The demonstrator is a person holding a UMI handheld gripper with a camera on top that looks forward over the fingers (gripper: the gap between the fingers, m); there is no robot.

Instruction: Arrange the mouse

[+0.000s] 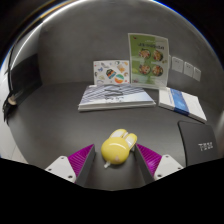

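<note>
A yellow mouse [117, 149] with a paler front part lies on the grey table [60, 125], between my fingertips. My gripper [116, 152] is open around it. The right pad [150, 158] is at or very near the mouse's side. A small gap shows between the mouse and the left pad [82, 158]. A dark mouse mat [198, 140] lies on the table to the right, just beyond the right finger.
A stack of papers [115, 96] and a blue and white booklet [182, 102] lie further ahead. Two picture sheets [148, 62] [111, 72] stand against the back wall. A dark object [10, 105] sits at the far left.
</note>
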